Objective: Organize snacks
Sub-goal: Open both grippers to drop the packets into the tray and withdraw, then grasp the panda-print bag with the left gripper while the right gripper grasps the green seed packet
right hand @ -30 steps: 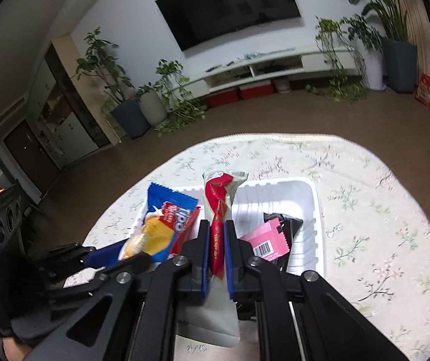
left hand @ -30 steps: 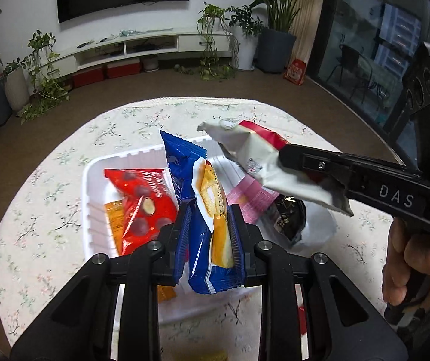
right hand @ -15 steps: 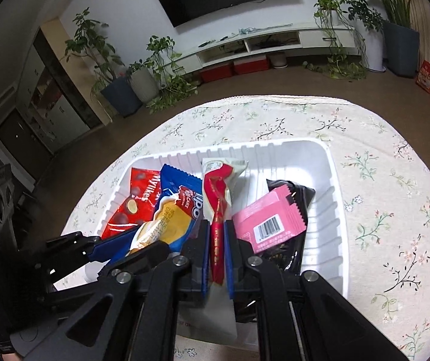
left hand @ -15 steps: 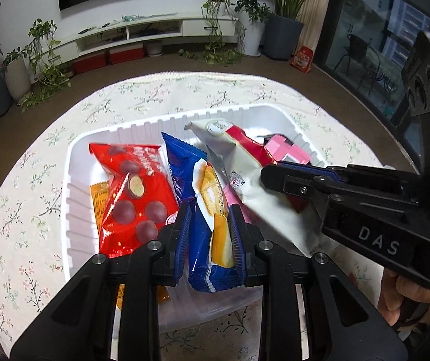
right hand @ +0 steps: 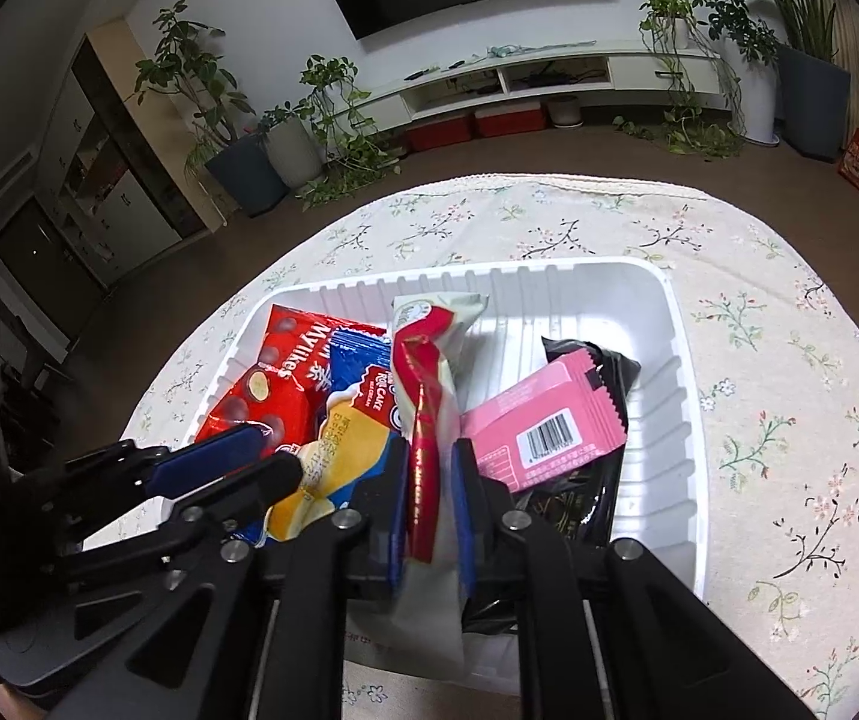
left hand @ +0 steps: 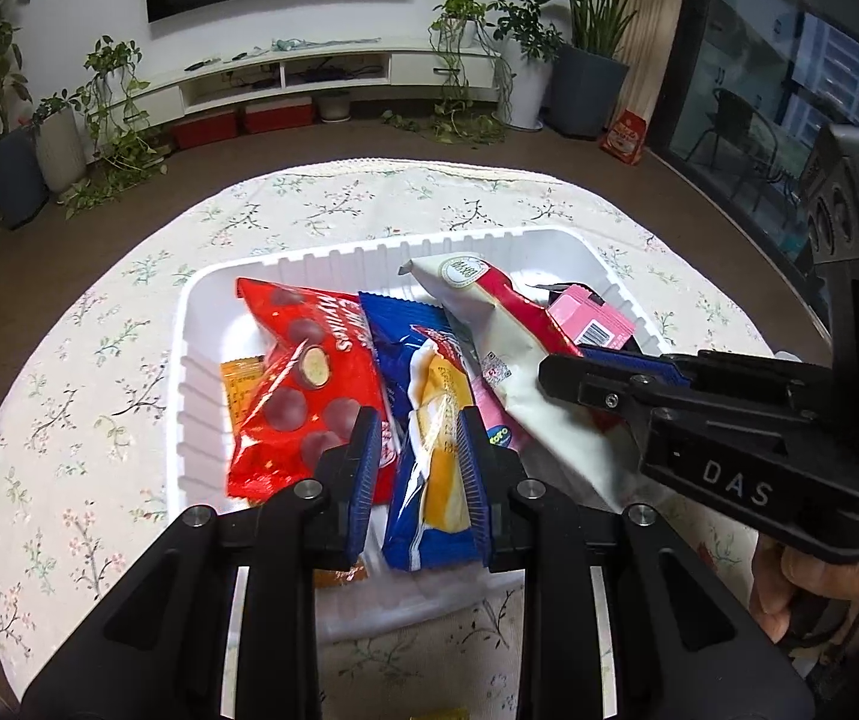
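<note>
A white tray (left hand: 369,249) (right hand: 549,267) on the floral tablecloth holds several snack packets. My left gripper (left hand: 417,438) (right hand: 276,453) has a blue roll-cake packet (left hand: 423,396) (right hand: 357,420) between its pads. Its jaws are starting to open, and the packet lies low in the tray beside a red chocolate-ball packet (left hand: 309,384) (right hand: 285,372). My right gripper (right hand: 432,456) (left hand: 567,363) is opening around a white-and-red packet (right hand: 429,330) (left hand: 489,312). That packet still stands between the jaws, its far end resting inside the tray.
A pink packet (right hand: 549,420) (left hand: 591,324) lies on a black one (right hand: 597,480) at the tray's right. An orange packet (left hand: 237,390) peeks from under the red one. A person's hand (left hand: 789,582) holds the right gripper. Floral cloth (left hand: 99,360) surrounds the tray.
Both grippers have sunk toward the tray, bringing their packets down into it. The right jaws have widened around the white-and-red packet.
</note>
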The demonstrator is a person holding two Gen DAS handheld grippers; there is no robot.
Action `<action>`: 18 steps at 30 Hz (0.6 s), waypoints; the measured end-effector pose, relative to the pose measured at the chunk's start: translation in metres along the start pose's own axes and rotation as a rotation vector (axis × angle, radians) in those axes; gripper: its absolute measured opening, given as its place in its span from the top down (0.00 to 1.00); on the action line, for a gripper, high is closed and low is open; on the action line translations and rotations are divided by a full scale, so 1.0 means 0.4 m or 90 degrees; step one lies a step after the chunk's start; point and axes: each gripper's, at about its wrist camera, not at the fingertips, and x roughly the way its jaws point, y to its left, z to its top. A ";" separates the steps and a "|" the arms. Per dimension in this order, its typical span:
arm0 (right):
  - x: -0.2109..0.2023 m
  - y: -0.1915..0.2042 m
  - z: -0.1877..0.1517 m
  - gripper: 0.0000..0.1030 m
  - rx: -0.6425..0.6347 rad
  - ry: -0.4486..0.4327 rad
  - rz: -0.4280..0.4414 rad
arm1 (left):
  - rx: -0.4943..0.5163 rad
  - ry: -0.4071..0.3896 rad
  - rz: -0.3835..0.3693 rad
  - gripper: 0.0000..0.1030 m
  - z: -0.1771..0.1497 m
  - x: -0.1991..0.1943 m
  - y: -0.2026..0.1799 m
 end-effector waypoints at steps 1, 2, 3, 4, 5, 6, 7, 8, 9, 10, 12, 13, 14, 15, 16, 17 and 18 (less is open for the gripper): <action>-0.002 0.001 0.000 0.81 0.000 0.001 -0.001 | 0.000 -0.002 0.003 0.66 -0.006 -0.011 -0.001; -0.003 0.001 -0.001 0.79 -0.001 0.002 -0.004 | -0.001 -0.007 0.010 0.47 -0.012 -0.026 0.002; -0.004 0.000 -0.001 0.74 -0.001 0.003 -0.005 | -0.002 -0.011 0.016 0.39 -0.016 -0.036 0.003; -0.004 -0.001 -0.002 0.64 0.000 0.004 -0.007 | -0.003 -0.015 0.020 0.32 -0.020 -0.047 0.005; -0.005 -0.003 -0.004 0.59 0.001 0.007 -0.010 | -0.006 -0.019 0.020 0.32 -0.025 -0.061 0.010; -0.006 -0.005 -0.006 0.52 0.002 0.008 -0.011 | -0.010 -0.023 0.019 0.32 -0.030 -0.075 0.015; -0.008 -0.005 -0.008 0.52 0.002 0.008 -0.010 | -0.016 -0.028 0.021 0.32 -0.036 -0.092 0.022; -0.012 -0.004 -0.010 0.52 0.001 0.008 -0.008 | -0.026 -0.037 0.025 0.25 -0.044 -0.115 0.032; -0.016 -0.003 -0.010 0.52 -0.001 0.007 -0.007 | -0.034 -0.045 0.027 0.21 -0.051 -0.134 0.039; -0.022 -0.001 -0.011 0.50 -0.003 0.005 -0.006 | -0.045 -0.059 0.032 0.09 -0.062 -0.160 0.050; -0.044 0.000 -0.011 0.39 -0.001 -0.004 0.000 | -0.056 -0.084 0.045 0.00 -0.088 -0.210 0.066; -0.055 -0.002 -0.011 0.32 0.002 -0.010 0.004 | -0.057 -0.088 0.055 0.00 -0.105 -0.234 0.073; -0.077 -0.004 -0.011 0.30 0.008 -0.024 0.010 | -0.060 -0.087 0.055 0.00 -0.123 -0.260 0.083; -0.094 -0.007 -0.010 0.24 0.014 -0.036 0.015 | -0.066 -0.089 0.055 0.00 -0.139 -0.277 0.089; -0.115 -0.009 -0.009 0.19 0.020 -0.049 0.021 | -0.072 -0.096 0.055 0.00 -0.159 -0.297 0.095; -0.146 -0.015 -0.011 0.17 0.029 -0.066 0.028 | -0.075 -0.111 0.055 0.00 -0.189 -0.327 0.098; -0.175 -0.021 -0.016 0.16 0.036 -0.079 0.032 | -0.074 -0.121 0.054 0.00 -0.213 -0.350 0.100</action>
